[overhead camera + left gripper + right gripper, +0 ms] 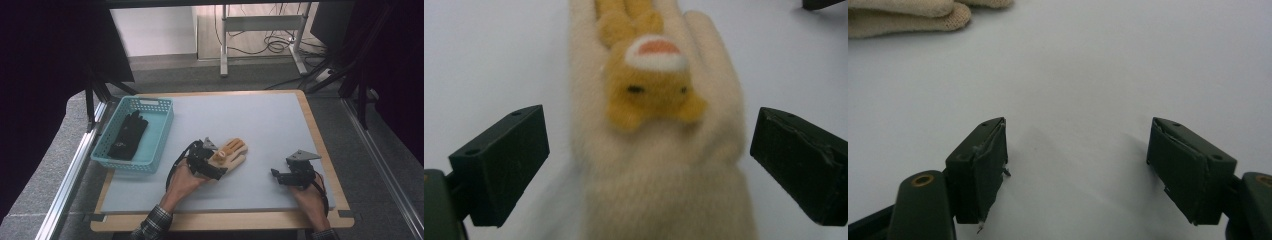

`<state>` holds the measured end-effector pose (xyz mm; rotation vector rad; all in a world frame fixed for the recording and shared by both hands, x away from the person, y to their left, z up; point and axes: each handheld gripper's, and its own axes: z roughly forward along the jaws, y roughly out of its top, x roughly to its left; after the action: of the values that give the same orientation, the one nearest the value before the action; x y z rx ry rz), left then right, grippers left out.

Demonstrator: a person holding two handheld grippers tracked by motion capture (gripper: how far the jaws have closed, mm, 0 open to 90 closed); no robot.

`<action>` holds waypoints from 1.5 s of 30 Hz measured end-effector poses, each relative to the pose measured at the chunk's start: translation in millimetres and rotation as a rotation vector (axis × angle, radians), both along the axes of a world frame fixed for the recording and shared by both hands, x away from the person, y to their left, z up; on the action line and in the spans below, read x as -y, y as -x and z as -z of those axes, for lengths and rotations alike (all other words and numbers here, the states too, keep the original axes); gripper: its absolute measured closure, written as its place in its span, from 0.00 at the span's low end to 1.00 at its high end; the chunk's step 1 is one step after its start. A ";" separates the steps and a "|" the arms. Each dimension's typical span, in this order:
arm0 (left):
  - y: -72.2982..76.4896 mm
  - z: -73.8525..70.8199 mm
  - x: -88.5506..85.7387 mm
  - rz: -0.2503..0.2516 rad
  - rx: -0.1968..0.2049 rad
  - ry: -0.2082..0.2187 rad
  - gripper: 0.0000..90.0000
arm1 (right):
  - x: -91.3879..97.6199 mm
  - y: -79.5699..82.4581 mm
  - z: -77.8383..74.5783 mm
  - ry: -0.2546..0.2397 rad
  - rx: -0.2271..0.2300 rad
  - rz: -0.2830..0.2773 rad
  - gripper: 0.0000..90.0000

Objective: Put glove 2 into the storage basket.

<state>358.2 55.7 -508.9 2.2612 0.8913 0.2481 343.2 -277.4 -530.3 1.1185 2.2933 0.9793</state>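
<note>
At the table, mid-frame: my left gripper sits over the wrist end of a cream glove, jaws spread wide w/ the cuff between them, one jaw on each side and neither touching the fabric in the left gripper view. The glove lies flat on the pale grey table top, fingers pointing away from me, a yellow-brown animal patch sewn on its back w/ a white-and-orange bit on top.

My right gripper rests low over bare table well to the right of the glove, jaws also wide apart, nothing between them; in the right gripper view the cream fingertips show at upper left, well apart from the jaws.

Far left: a light blue basket stands at the table's left edge w/ a black glove lying inside. My plaid sleeve shows at the bottom of the high view.
</note>
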 end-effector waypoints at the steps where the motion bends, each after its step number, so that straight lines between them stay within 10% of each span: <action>1: -1.4 1.1 3.3 0.002 0.000 -0.007 0.03 | 0.0 0.0 0.0 0.000 0.000 0.000 0.26; 11: -18.1 17.5 22.8 -0.005 -0.025 -0.104 0.04 | 0.0 0.0 0.1 0.000 0.000 -0.001 0.26; 16: -20.6 20.0 24.5 0.011 -0.043 -0.095 0.08 | 0.0 0.0 0.1 0.000 0.000 0.000 0.26; 29: -11.3 10.2 25.6 0.038 -0.059 -0.115 0.55 | -0.1 0.1 0.1 0.001 0.000 0.000 0.26; 45: -19.6 -7.6 7.3 -0.004 -0.032 -0.072 0.60 | 0.0 0.0 0.1 0.000 -0.001 0.001 0.26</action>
<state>377.8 48.4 -501.3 2.3365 0.9167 0.2502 343.2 -277.4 -530.4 1.1196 2.2934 0.9784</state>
